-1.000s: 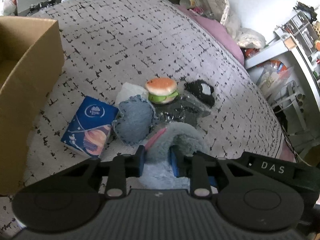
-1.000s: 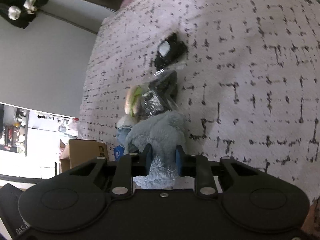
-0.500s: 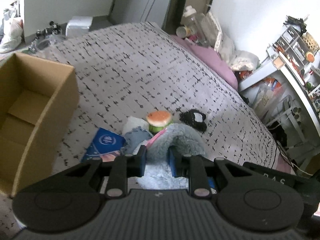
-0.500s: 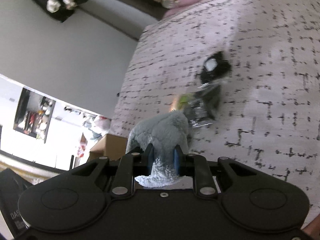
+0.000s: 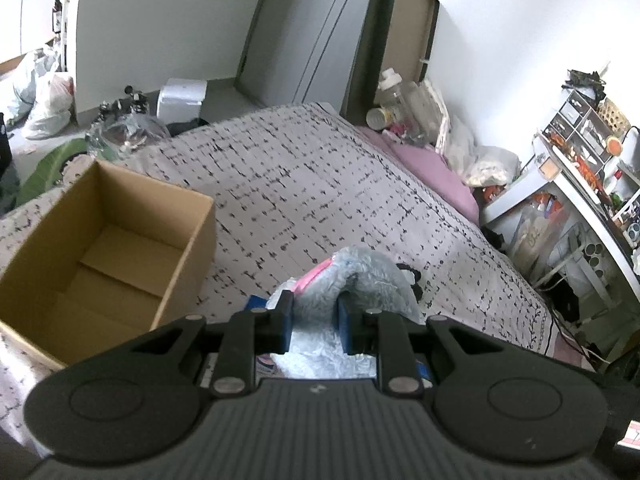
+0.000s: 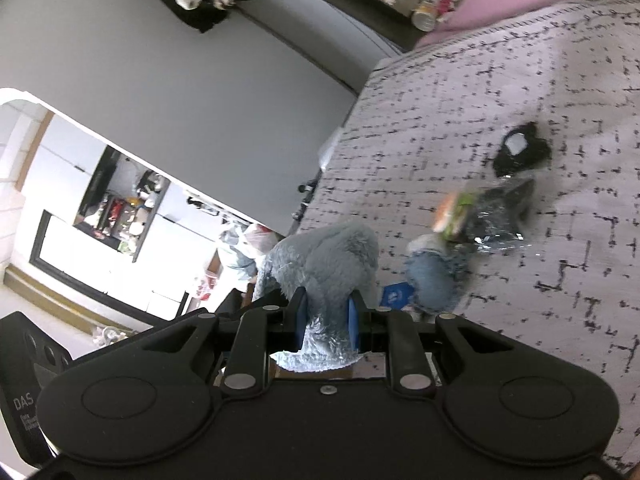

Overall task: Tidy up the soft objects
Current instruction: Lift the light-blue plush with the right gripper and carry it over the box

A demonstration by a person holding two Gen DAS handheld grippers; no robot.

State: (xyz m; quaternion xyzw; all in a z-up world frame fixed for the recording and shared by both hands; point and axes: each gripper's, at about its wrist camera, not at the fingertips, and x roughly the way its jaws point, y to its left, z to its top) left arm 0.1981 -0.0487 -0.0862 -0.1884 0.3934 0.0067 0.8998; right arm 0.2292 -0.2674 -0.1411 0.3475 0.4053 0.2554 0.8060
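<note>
In the left wrist view, our left gripper (image 5: pixel 314 320) is clenched on the grey plush toy (image 5: pixel 360 276), its blue pads pressing the fur from both sides. A pink strip of the toy shows at about eleven o'clock from the grip. The toy hangs above the patterned bedspread (image 5: pixel 320 184). At nine o'clock from the gripper stands the open cardboard box (image 5: pixel 100 248), upright on the bedspread. A blue corner of the tissue pack (image 5: pixel 256 302) peeks out just beside the left pad, and a black plush (image 5: pixel 412 276) shows at two o'clock, partly hidden behind the toy.

In the right wrist view, our right gripper (image 6: pixel 326 320) is likewise clamped on the grey plush toy (image 6: pixel 328 264), fur squeezed between its blue pads. At two o'clock lies the denim pouch (image 6: pixel 432 276) on the bedspread (image 6: pixel 560 80), with the tissue pack (image 6: pixel 396 294) just beside it. Further out at two o'clock sit the burger toy (image 6: pixel 454 212), touching a crinkled plastic bag (image 6: pixel 496 216), and beyond them the black plush (image 6: pixel 520 152).
</note>
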